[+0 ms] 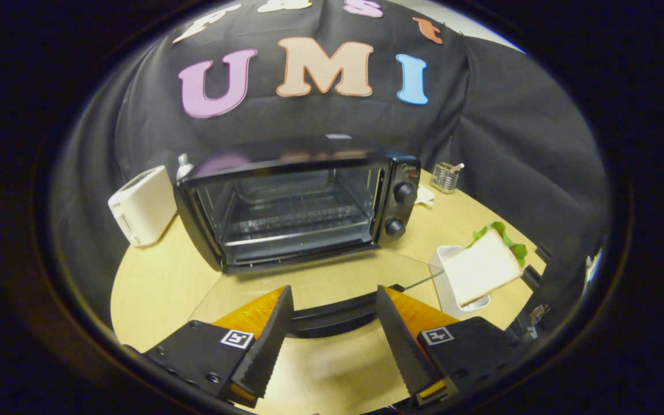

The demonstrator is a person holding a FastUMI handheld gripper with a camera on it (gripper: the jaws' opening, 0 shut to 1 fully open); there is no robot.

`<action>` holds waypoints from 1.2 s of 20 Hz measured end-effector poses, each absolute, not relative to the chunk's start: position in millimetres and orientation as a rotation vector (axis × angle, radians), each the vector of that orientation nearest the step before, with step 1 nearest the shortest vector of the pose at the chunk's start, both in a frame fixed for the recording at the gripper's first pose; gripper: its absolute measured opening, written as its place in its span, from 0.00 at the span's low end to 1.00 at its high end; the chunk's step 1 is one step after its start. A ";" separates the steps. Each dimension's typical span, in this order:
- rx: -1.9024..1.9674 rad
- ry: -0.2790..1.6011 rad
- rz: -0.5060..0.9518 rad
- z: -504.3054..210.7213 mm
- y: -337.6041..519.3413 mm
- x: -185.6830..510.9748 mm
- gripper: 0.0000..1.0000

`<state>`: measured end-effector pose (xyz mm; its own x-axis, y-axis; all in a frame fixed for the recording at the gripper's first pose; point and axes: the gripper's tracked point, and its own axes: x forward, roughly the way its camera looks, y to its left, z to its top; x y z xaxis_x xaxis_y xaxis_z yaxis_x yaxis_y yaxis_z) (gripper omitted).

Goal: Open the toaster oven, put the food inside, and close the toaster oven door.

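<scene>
My gripper (pixel 335 323) stands wide open and holds nothing; the handle (pixel 332 317) of the lowered glass door (pixel 314 282) lies across the gap between my fingers. The toaster oven (pixel 303 207) sits toward the far edge of the bench (pixel 153 288), its cavity open and its rack (pixel 294 222) bare. The food, a sandwich (pixel 482 268) with green leaf showing, rests on a white dish (pixel 453 288) near the right edge, beyond my right finger. Risk: swinging toward the sandwich may knock the door handle and jolt the oven; a shallow grip may let the bread slip or tip the dish. The bench is pale wood, smooth. A white toaster (pixel 142 204) stands left of the oven, a wire basket (pixel 444 176) behind right.
</scene>
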<state>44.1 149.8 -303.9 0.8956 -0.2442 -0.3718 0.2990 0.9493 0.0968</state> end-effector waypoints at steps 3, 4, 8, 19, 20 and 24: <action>0.102 0.415 -0.268 -322.8 149.8 45.4 0.91; 0.120 0.421 -0.253 -327.3 153.8 48.2 0.91; 0.176 0.471 -0.212 -351.0 156.7 56.6 0.90; 0.182 0.485 -0.090 -364.9 158.9 64.9 0.91; 0.176 0.488 -0.076 -365.6 159.1 65.0 0.91; 0.157 0.472 -0.026 -366.9 157.3 68.6 0.90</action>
<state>68.6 157.3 -366.9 0.8905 0.0118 -0.4549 0.0610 0.9875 0.1451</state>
